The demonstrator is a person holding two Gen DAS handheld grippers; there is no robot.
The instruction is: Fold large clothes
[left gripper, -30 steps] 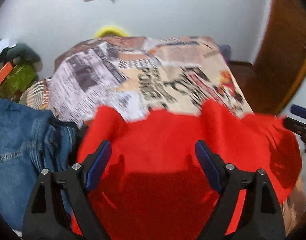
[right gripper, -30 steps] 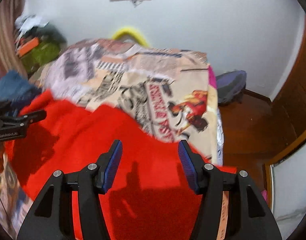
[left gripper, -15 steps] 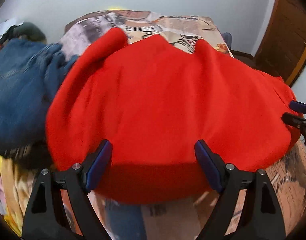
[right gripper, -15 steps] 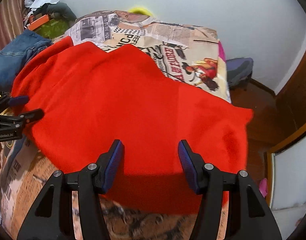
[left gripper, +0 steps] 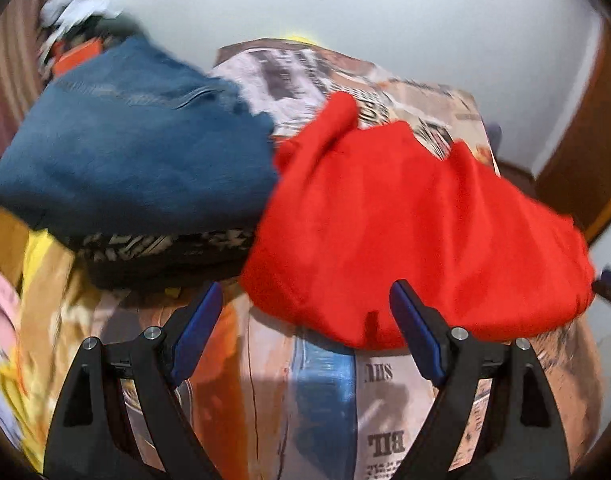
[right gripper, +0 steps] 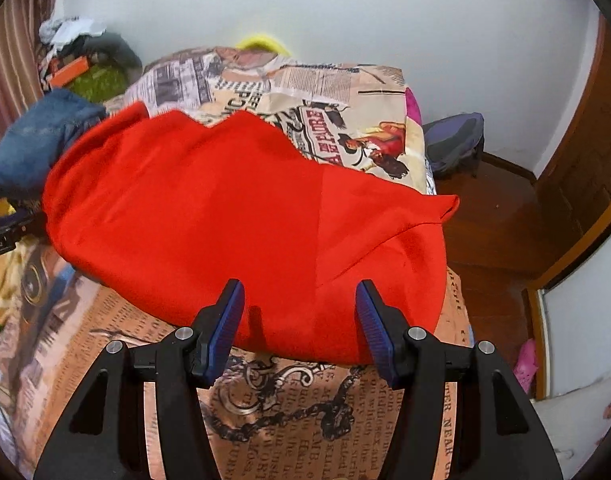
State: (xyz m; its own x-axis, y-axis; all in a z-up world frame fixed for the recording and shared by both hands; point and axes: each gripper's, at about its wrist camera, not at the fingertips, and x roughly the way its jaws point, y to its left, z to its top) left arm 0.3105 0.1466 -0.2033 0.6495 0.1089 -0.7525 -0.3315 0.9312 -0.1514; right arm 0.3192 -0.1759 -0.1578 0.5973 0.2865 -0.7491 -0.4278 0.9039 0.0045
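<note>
A large red garment (right gripper: pixel 233 216) lies spread on a bed with a newspaper-print cover (right gripper: pixel 329 400); it also shows in the left wrist view (left gripper: pixel 417 232) at the right. My left gripper (left gripper: pixel 305 332) is open and empty, just short of the garment's near left edge. My right gripper (right gripper: pixel 299 328) is open and empty, its fingers either side of the garment's near hem. The left gripper's tip (right gripper: pixel 5 232) shows at the left edge of the right wrist view.
A pile of blue jeans (left gripper: pixel 133 148) sits on a patterned dark cloth (left gripper: pixel 165 248) left of the red garment. Yellow and pink fabric (left gripper: pixel 9 312) lies at the far left. A wooden floor (right gripper: pixel 501 232), a bag (right gripper: pixel 457 144) and a wooden door are to the right.
Both grippers have pulled back toward the near side of the bed, off the red garment. The left view has swung left, bringing the jeans pile into view.
</note>
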